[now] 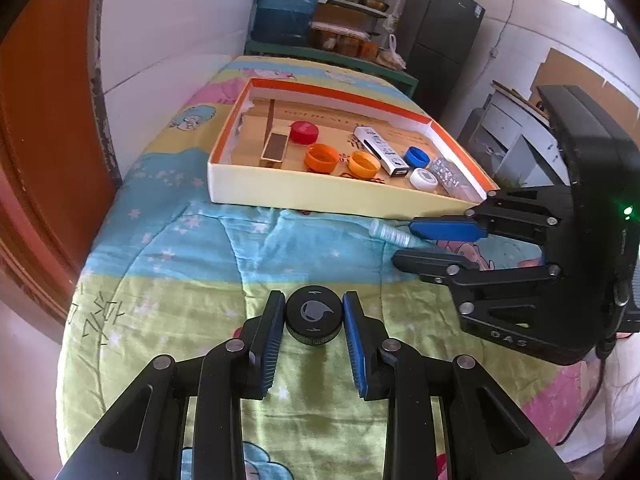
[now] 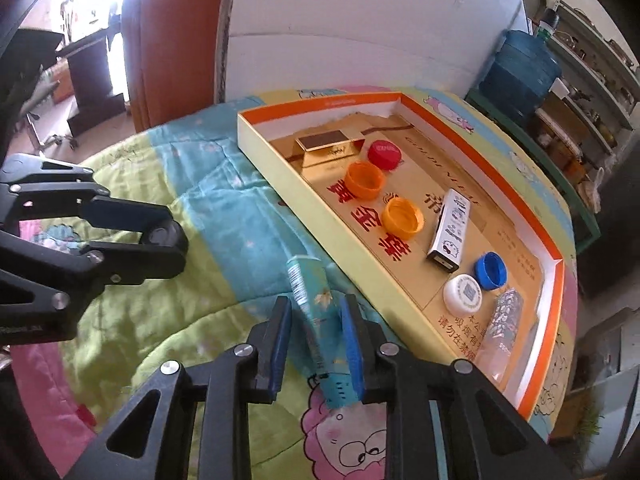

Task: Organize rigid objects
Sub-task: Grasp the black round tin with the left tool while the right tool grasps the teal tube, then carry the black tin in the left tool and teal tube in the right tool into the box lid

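A black round cap (image 1: 314,316) with a grey logo sits on the quilt between the pads of my left gripper (image 1: 314,320), which is shut on it; the same gripper (image 2: 178,240) shows at the left of the right wrist view. My right gripper (image 2: 316,320) is shut on a slim teal box (image 2: 310,304) that stands tilted between its fingers, just in front of the tray's near wall. In the left wrist view that gripper (image 1: 404,243) comes in from the right with the box's pale end (image 1: 388,234) sticking out. The shallow orange-rimmed cardboard tray (image 1: 320,200) lies beyond.
Inside the tray (image 2: 340,232) lie a gold box (image 2: 328,146), a red cap (image 2: 384,154), two orange caps (image 2: 364,180), a white carton (image 2: 452,232), a blue cap (image 2: 490,270), a white cap (image 2: 464,294) and a clear packet (image 2: 504,320). A cartoon-print quilt (image 1: 200,280) covers the surface; a wall stands left.
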`<state>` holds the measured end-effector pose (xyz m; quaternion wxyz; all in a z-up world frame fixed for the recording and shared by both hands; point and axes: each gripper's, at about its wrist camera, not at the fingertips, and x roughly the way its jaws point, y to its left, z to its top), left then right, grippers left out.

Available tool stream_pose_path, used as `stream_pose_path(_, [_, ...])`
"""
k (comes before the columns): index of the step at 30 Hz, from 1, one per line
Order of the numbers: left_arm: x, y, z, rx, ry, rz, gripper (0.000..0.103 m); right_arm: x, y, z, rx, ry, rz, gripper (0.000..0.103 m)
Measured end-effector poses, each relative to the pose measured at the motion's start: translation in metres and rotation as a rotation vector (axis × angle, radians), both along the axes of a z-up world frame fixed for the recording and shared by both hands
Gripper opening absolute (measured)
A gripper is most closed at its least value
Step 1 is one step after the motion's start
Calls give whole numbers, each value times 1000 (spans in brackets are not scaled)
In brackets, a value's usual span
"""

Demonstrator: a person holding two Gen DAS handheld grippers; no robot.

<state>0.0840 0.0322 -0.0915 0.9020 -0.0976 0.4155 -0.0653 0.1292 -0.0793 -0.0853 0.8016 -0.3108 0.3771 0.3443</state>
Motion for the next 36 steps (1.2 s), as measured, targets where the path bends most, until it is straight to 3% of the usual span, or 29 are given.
stream_pose_path(3, [1,-4,0,-5,0,-8,30,3,4,0,-10,13,56,26])
stream_pose_path(6, [-1,-5,3,-6,-7,-11,30,15,2,3,6,87,80,23])
stream_pose_path(8, [-3,-3,4,-5,-10,-3,30,24,-2,3,51,154,41,22])
stream_pose_path(12, [-1,2,4,-16,-5,14,30,21,-11,3,130,173,-38,22])
stream_pose_path(16, [1,2,5,-23,-5,9,30,12,-29,7,274,235,-128,22])
stream_pose_path(24, [9,-6,17,-22,-36,-18,30,-20,-45,29,406,161,-289,22])
stream_pose_path(36, [25,-21,50,-8,-110,-59,30,-33,-75,68,506,68,-406,22])
